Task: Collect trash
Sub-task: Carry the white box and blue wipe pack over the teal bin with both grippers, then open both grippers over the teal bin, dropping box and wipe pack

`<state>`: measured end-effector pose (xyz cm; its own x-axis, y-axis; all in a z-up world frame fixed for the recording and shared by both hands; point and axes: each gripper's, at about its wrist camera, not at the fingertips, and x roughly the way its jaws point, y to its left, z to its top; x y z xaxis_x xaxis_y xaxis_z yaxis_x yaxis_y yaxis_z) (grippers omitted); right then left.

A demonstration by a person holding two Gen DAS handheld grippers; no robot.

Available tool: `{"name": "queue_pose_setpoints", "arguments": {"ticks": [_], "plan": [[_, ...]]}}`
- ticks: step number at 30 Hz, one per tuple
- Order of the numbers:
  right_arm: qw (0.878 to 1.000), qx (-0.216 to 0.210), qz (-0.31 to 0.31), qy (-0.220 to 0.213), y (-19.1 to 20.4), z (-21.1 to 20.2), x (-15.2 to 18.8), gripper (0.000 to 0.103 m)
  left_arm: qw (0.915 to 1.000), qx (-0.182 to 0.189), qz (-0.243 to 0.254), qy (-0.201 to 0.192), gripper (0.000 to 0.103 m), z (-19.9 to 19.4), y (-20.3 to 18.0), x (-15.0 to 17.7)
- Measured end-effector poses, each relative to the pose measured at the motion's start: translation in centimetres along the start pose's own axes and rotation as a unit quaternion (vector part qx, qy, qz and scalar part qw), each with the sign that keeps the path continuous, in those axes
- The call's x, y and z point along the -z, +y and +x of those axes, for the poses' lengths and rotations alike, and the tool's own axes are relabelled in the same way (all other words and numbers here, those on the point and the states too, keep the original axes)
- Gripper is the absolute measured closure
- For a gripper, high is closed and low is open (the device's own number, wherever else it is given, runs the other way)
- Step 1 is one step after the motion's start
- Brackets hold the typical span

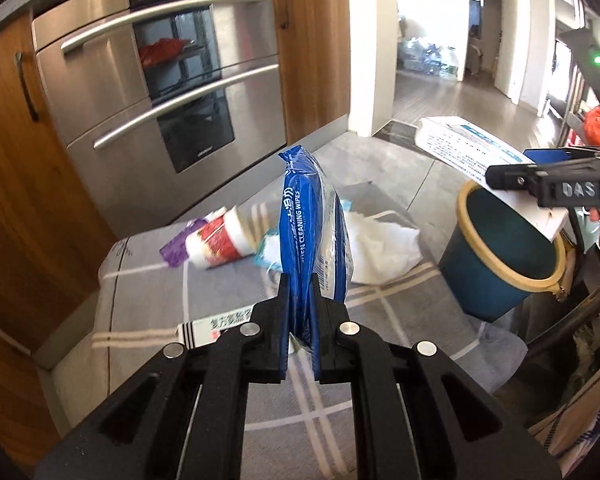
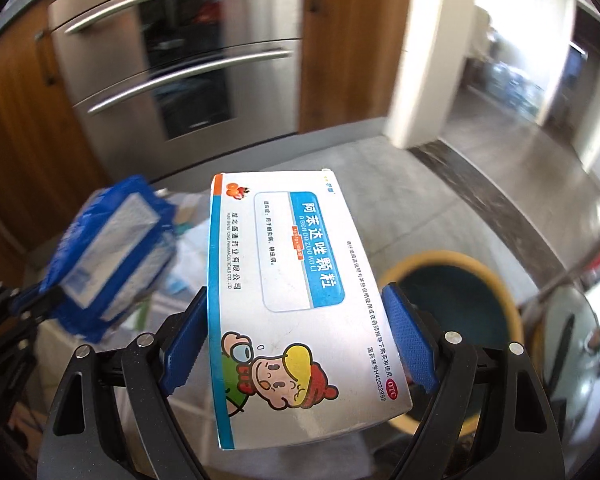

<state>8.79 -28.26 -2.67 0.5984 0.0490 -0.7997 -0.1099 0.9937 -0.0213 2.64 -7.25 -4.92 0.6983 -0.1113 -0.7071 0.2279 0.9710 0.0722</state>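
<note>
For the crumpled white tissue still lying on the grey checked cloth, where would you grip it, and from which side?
Grip the crumpled white tissue at its raised, bunched middle, coming straight down from above. It lies flat and soft on the grey checked cloth, with no firm edge, and the blue bin stands close on its right.

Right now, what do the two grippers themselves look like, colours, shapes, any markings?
Both are black plastic two-finger tools with hollow triangular link arms and round silver pivot pins. The left gripper has plain black fingers. The right gripper carries blue textured pads on its fingers; seen from the left camera, its side shows raised letters "DAS" and a green light above. No cables or sleeves show.
</note>
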Motion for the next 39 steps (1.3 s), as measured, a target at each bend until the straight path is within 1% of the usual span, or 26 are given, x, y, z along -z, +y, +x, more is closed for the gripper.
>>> {"name": "queue_pose_setpoints", "arguments": {"ticks": [3,5,7,10,12,14,15,18,20,22,24,27,30,34,39], "plan": [[0.999,0.025,0.042,0.013,-3.1,0.8,0.0,0.019,0.9999,0.012,0.006,-0.008,0.095,0.0,-1.1,-0.5],[0.996,0.059,0.061,0.024,-5.1,1.5,0.3,0.019,0.9996,0.025,0.004,-0.011,0.095,0.1,-1.8,-1.2],[0.993,0.082,0.081,0.034,-6.7,2.2,0.7,0.019,0.9988,0.044,0.004,-0.02,0.095,0.1,-3.2,-2.2],[0.984,0.115,0.12,0.059,-9.9,3.7,1.6,0.019,0.9965,0.073,0.016,-0.037,0.095,0.0,-5.7,-3.0],[0.978,0.134,0.139,0.072,-11.4,4.3,2.5,0.019,0.9929,0.106,0.03,-0.046,0.095,0.3,-8.0,-3.7],[0.972,0.149,0.162,0.085,-13.0,4.8,3.2,0.019,0.9897,0.126,0.047,-0.048,0.095,0.8,-9.9,-4.0],[0.968,0.154,0.178,0.089,-13.8,5.0,3.5,0.019,0.9869,0.142,0.059,-0.047,0.095,1.4,-11.5,-4.2],[0.957,0.153,0.226,0.099,-15.9,5.4,4.6,0.019,0.9827,0.165,0.077,-0.033,0.095,3.1,-14.2,-4.1],[0.952,0.153,0.244,0.105,-16.6,6.0,4.9,0.019,0.9806,0.179,0.079,-0.016,0.095,4.4,-15.6,-3.9],[0.95,0.162,0.245,0.111,-17.2,6.2,5.3,0.019,0.979,0.187,0.082,-0.001,0.095,5.8,-16.6,-4.1],[0.946,0.172,0.248,0.117,-17.7,6.6,5.7,0.019,0.9778,0.189,0.09,0.011,0.095,7.5,-17.8,-4.1],[0.939,0.166,0.272,0.13,-18.8,7.4,6.6,0.019,0.9764,0.188,0.103,0.022,0.095,9.6,-19.3,-4.4],[0.933,0.168,0.285,0.144,-19.5,8.3,7.2,0.018,0.9752,0.184,0.122,0.016,0.095,10.4,-20.3,-4.4],[0.928,0.165,0.293,0.16,-19.8,9.1,7.7,0.018,0.9743,0.192,0.117,0.015,0.095,10.7,-20.5,-4.8],[0.922,0.176,0.303,0.166,-20.1,9.2,8.1,0.018,0.9711,0.203,0.124,0.011,0.095,10.5,-20.7,-4.7]]}}
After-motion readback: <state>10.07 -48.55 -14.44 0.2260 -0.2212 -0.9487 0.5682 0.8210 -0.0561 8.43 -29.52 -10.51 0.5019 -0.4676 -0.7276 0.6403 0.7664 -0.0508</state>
